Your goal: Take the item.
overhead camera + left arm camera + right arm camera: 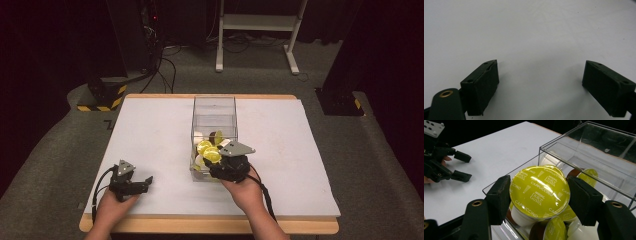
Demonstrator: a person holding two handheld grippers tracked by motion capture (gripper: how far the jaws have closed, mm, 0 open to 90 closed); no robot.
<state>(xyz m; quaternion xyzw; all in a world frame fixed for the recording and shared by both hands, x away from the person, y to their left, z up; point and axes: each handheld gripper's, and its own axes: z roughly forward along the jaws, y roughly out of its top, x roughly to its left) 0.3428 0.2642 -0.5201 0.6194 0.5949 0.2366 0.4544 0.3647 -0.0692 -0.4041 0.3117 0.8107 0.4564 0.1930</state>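
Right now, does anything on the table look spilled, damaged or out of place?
Nothing stands out. The clear box stands upright on the white table, and the capsules stay inside it. The right tool grips one yellow-lidded capsule over the box. The left tool rests open on bare table.

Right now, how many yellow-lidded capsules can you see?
4: one in the right gripper, two below it, one further back in the clear box. Others may be hidden.
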